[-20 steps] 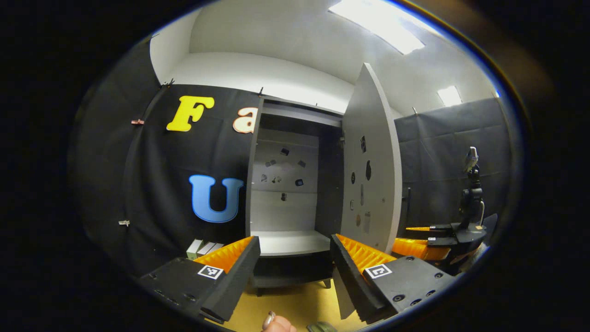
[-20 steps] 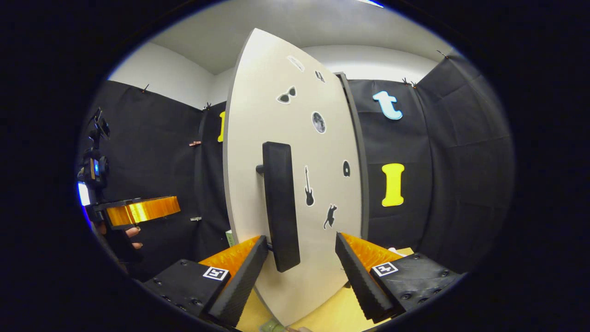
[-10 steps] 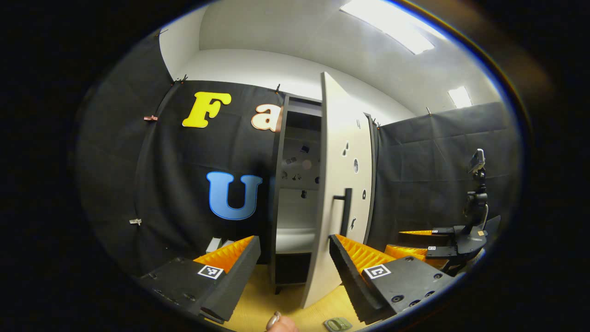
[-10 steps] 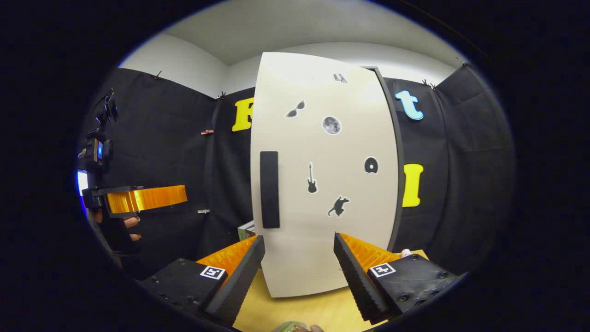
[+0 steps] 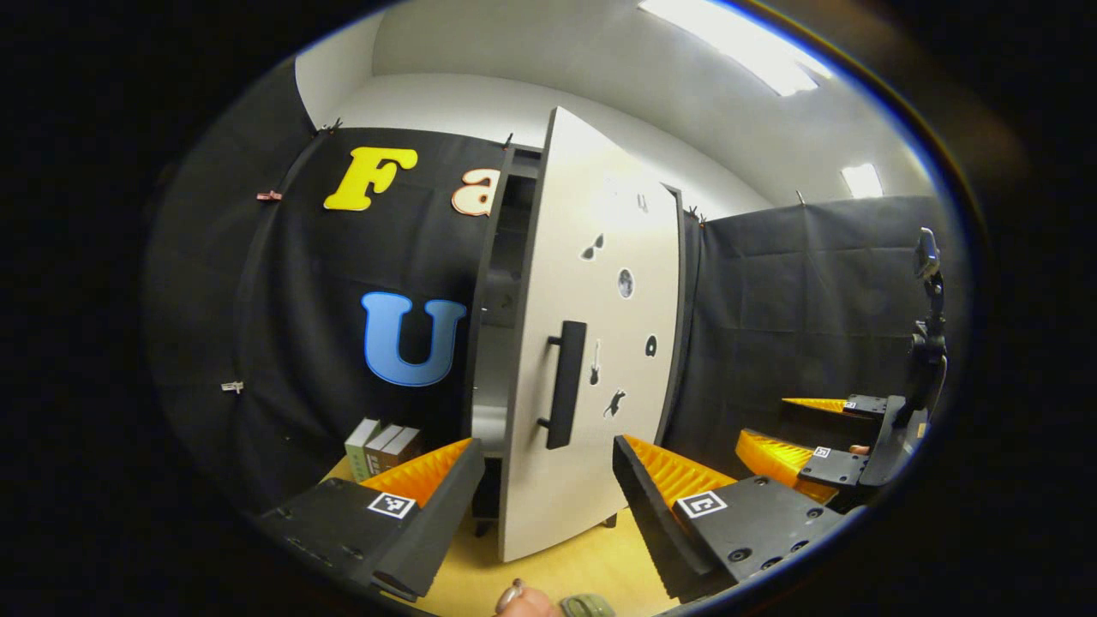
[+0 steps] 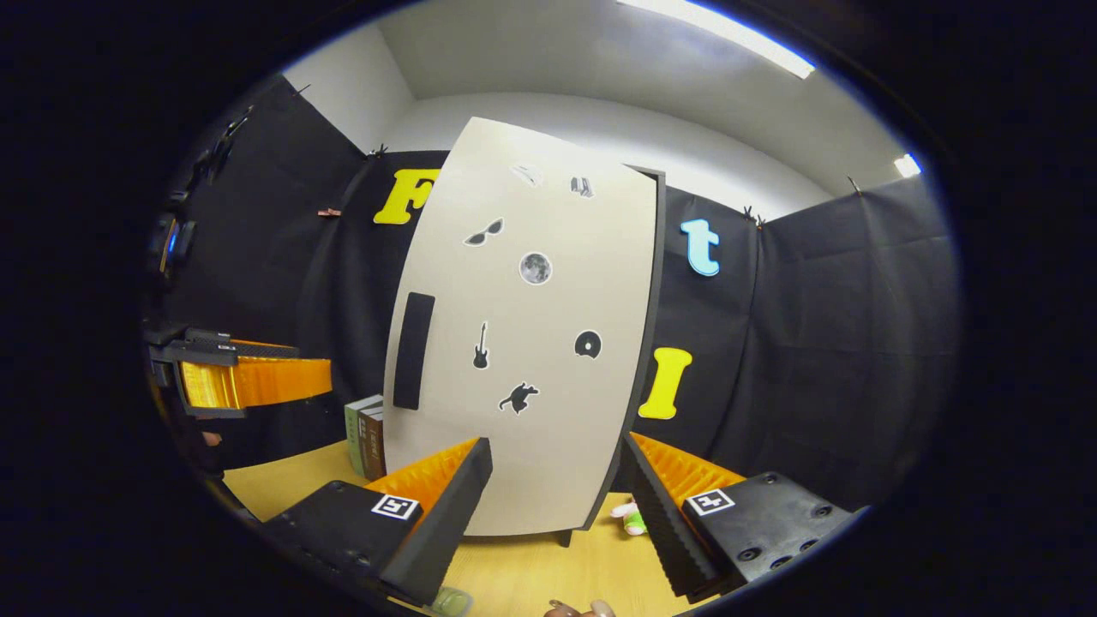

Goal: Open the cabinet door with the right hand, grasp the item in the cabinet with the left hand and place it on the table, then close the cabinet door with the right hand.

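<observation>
The tall cabinet's pale, flat door (image 5: 591, 343), dotted with small dark stickers, stands ajar; in the left gripper view a narrow dark gap remains along its left edge, where the grey cabinet frame (image 5: 493, 283) shows. A long black bar handle (image 5: 566, 384) is fixed upright near the door's left edge. The cabinet rests on a light wooden surface (image 6: 531, 574).

The left hand-held gripper (image 5: 548, 480) has its jaws spread wide and holds nothing; it sits back from the door, with the handle seen between its fingers. The right hand-held gripper (image 6: 557, 484) is also spread wide and empty, facing the door's lower part without touching it. In the left gripper view it appears low at the right (image 5: 793, 428).

A small row of upright books (image 6: 366, 435) stands on the surface just left of the cabinet. A small pink and green object (image 6: 628, 517) lies on the surface near the cabinet's right foot. Which thing was taken from the cabinet cannot be told.
</observation>
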`<move>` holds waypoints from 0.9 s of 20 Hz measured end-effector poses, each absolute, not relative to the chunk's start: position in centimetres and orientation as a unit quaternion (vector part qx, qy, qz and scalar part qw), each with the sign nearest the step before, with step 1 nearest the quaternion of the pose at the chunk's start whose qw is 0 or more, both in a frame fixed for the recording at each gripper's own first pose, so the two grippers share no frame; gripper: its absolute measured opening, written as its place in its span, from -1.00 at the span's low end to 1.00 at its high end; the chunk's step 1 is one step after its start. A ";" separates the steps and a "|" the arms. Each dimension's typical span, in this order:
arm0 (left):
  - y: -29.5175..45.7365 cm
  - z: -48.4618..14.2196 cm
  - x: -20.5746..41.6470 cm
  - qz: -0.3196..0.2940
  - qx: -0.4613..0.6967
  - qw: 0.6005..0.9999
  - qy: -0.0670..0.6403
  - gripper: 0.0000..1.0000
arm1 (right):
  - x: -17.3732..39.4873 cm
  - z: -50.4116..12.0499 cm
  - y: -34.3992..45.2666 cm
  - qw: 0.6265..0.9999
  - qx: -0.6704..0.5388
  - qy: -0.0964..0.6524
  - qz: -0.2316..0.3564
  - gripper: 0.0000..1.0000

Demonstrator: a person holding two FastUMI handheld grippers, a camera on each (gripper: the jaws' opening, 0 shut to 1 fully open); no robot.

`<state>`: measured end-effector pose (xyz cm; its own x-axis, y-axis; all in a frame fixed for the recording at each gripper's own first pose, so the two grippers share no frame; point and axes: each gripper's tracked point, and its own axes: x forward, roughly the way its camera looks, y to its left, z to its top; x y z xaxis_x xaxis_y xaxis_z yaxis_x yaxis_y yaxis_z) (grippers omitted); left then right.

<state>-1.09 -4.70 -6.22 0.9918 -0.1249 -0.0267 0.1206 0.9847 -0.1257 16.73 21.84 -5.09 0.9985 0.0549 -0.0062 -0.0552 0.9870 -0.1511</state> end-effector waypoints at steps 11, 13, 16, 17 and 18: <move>-7.4 -5.7 -0.3 -0.034 -0.024 0.999 -0.001 0.89 | 16.8 -4.0 18.6 0.999 -0.006 -0.014 0.034 0.94; -7.4 -5.4 -0.2 -0.023 -0.022 0.999 -0.014 0.89 | 17.2 -4.1 17.8 0.999 -0.010 -0.016 0.028 0.94; -7.7 -5.6 0.1 -0.014 -0.026 0.999 -0.019 0.90 | 17.4 -4.3 17.7 0.999 0.014 -0.015 0.032 0.94; -7.7 -5.8 0.2 -0.012 -0.022 1.000 -0.016 0.89 | 17.5 -4.4 17.7 0.999 0.022 -0.015 0.034 0.94; -7.8 -5.9 0.2 -0.010 -0.017 1.000 -0.014 0.89 | 17.6 -4.3 17.6 0.999 0.027 -0.015 0.038 0.94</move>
